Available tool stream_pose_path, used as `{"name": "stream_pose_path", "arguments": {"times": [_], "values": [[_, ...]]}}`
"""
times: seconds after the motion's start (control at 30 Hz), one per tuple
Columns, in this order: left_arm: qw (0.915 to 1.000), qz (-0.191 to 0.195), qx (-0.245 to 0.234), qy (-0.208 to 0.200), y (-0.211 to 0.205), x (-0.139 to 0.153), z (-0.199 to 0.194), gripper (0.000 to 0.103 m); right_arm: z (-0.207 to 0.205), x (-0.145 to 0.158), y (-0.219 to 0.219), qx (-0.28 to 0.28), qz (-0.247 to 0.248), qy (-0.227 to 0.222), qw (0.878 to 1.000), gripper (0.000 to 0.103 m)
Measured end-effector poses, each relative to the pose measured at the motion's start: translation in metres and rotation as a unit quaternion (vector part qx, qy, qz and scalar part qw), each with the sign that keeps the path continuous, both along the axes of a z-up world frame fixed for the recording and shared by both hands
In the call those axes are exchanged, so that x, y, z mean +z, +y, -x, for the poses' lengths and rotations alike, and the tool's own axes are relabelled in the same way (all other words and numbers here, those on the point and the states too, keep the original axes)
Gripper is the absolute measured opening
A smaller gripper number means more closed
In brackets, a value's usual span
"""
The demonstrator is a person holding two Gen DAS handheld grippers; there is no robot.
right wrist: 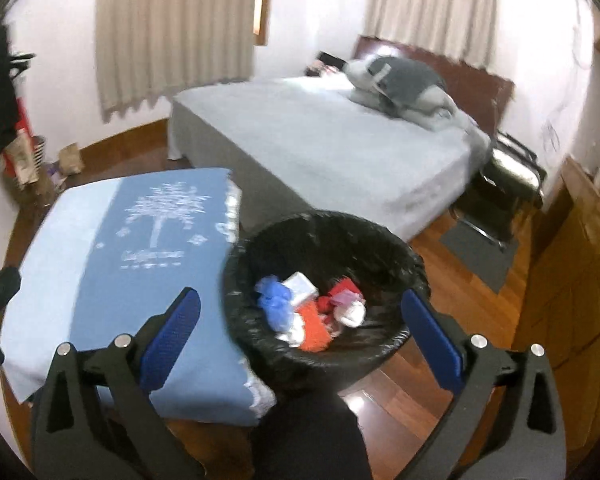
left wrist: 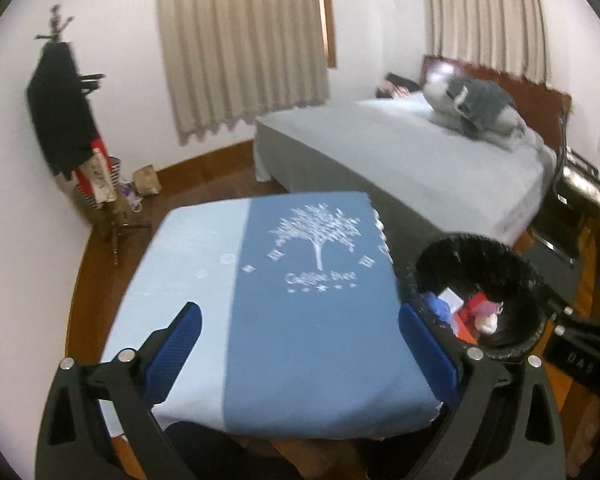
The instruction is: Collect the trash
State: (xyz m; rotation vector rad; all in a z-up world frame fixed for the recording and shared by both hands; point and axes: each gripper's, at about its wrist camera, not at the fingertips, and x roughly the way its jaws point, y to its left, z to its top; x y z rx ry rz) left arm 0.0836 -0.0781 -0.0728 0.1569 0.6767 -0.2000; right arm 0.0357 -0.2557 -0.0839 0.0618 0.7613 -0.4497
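Since nothing is held, both the left gripper [left wrist: 300,354] and right gripper [right wrist: 300,338] are kept released; the bin [right wrist: 404,258], trash [right wrist: 312,312] inside, is framed between the right jaws, the bare tabletop [left wrist: 308,340] between the left.

Grey bed [right wrist: 332,152] beside a blue tablecloth [left wrist: 300,320], beige curtains [left wrist: 240,48] behind.

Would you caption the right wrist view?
Open right gripper above the black-lined bin of trash beside a blue-clothed table.
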Motion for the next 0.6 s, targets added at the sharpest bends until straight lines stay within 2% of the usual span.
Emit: {"name": "stream_pose_path", "arguments": {"times": [0.2, 0.33, 0.43, 0.6], "values": [[0.9986, 0.016, 0.046, -0.024, 0.05, 0.03, 0.029, 0.097, 0.024, 0.046, 0.044, 0.025, 0.019, -0.045, 0.998, 0.098], [0.995, 0.02, 0.081, -0.055, 0.077, 0.049, 0.048, 0.097, 0.05, 0.076, 0.068, 0.021, 0.041, -0.101, 0.994, 0.098], [0.9914, 0.037, 0.099, -0.076, 0.098, 0.066, 0.066, 0.097, 0.063, 0.088, 0.08, 0.02, 0.034, -0.12, 0.992, 0.098], [0.9853, 0.042, 0.126, -0.108, 0.116, 0.086, 0.091, 0.097, 0.081, 0.1, 0.092, 0.016, 0.017, -0.132, 0.991, 0.098]]}}
